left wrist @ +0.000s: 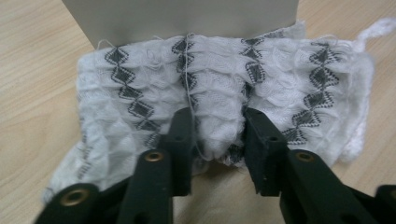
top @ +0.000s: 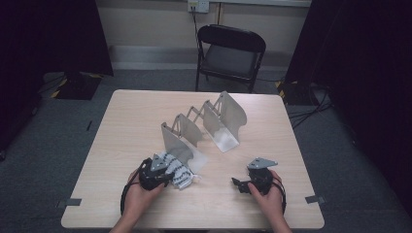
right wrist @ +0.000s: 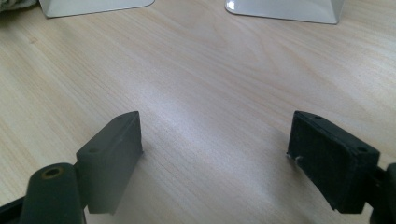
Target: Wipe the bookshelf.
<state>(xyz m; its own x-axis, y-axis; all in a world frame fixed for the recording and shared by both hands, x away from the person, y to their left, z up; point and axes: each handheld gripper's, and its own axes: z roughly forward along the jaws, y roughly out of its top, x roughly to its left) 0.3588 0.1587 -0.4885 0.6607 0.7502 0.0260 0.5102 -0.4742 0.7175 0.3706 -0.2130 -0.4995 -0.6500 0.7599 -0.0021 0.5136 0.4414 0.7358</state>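
White knitted cloth (left wrist: 219, 98) with rows of dark diamond motifs lies on the pale wooden table (top: 121, 126), at the near-left end of a folding metal rack (top: 204, 128) whose upright plates zigzag away toward the far right. In the left gripper view the cloth's far edge touches the base of the nearest plate (left wrist: 180, 18), and a loose tuft of yarn trails off at its upper right corner.

Left gripper (left wrist: 217, 135) — its two black jaws are clamped on a raised fold at the cloth's near edge, the fabric bunched into a ridge between the pads (loose threads hang down beside the left pad). In the high view this gripper (top: 167, 175) sits at the cloth's near side, held in the person's left hand (top: 138, 194).

Right gripper (right wrist: 215, 158) — jaws spread wide apart, with bare wood between them; nothing is gripped. In the high view it (top: 239, 183) rests low over the table in the right hand (top: 269, 194), well apart from the cloth and just short of the rack's far plates. A black folding chair (top: 231, 53) stands beyond the table.
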